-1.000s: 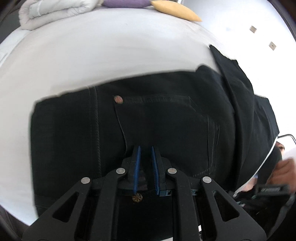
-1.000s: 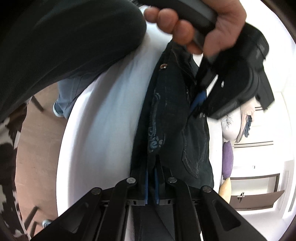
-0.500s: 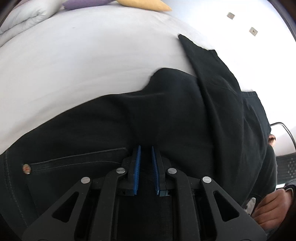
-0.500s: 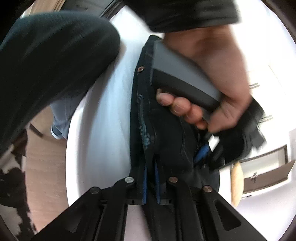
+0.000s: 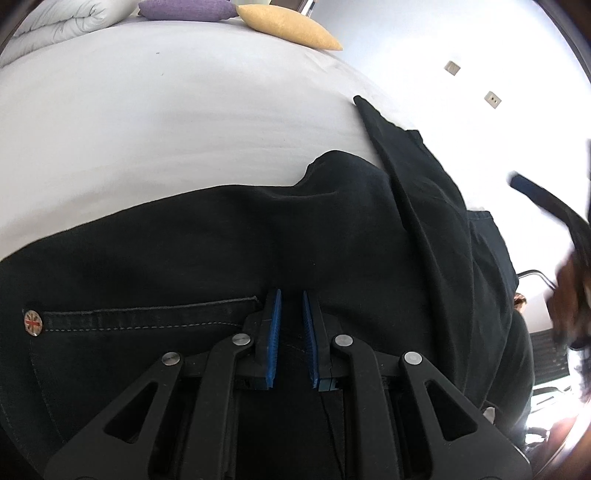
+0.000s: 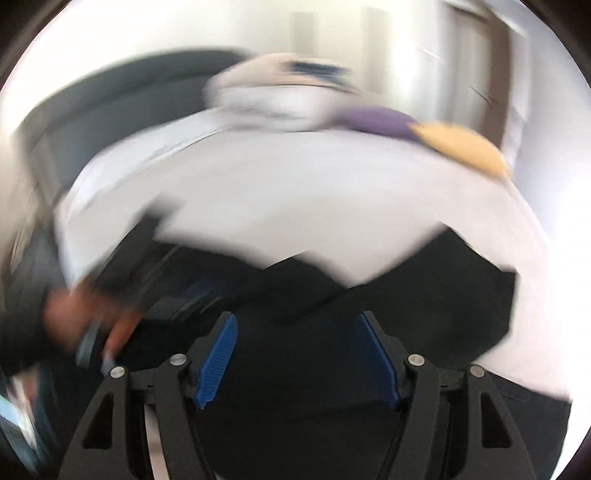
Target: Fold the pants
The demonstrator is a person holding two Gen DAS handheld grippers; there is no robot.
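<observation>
A: Left wrist view first. Black pants (image 5: 229, 236) spread on the white bed (image 5: 166, 122), waist end with a rivet (image 5: 33, 322) and pocket seam at lower left, a leg running off up and right toward a pointed hem. Long axis roughly lower left to upper right, then. Left gripper (image 5: 291, 299) low over the seat fabric, blue pads close with a narrow gap; whether cloth is pinched, cannot tell. Purple cushion (image 5: 188, 7) and yellow cushion (image 5: 288, 31) at the far edge.

B: Right wrist view now. Heavily blurred. Right gripper (image 6: 299, 325) spread wide, nothing between the pads, dark cloth beneath.

A: Probably between folds: one layer laid over, right side free.

B: Next, likely a regrip at the leg end, then a carry toward the waist, edges matched.
</observation>
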